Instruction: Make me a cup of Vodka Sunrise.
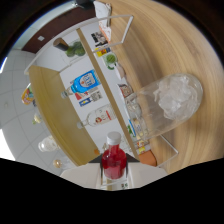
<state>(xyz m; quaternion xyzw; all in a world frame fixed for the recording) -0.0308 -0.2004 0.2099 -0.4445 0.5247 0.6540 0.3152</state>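
One small red-filled bottle [114,161] clamped between both fingers of the gripper [114,176], tipped sideways, presumably ready for pouring. Just beyond and beside that bottle, an ice-filled glass [172,102] on the wooden counter [165,45]. Farther from the bottle, shelved spirits [85,82], kept within reach.
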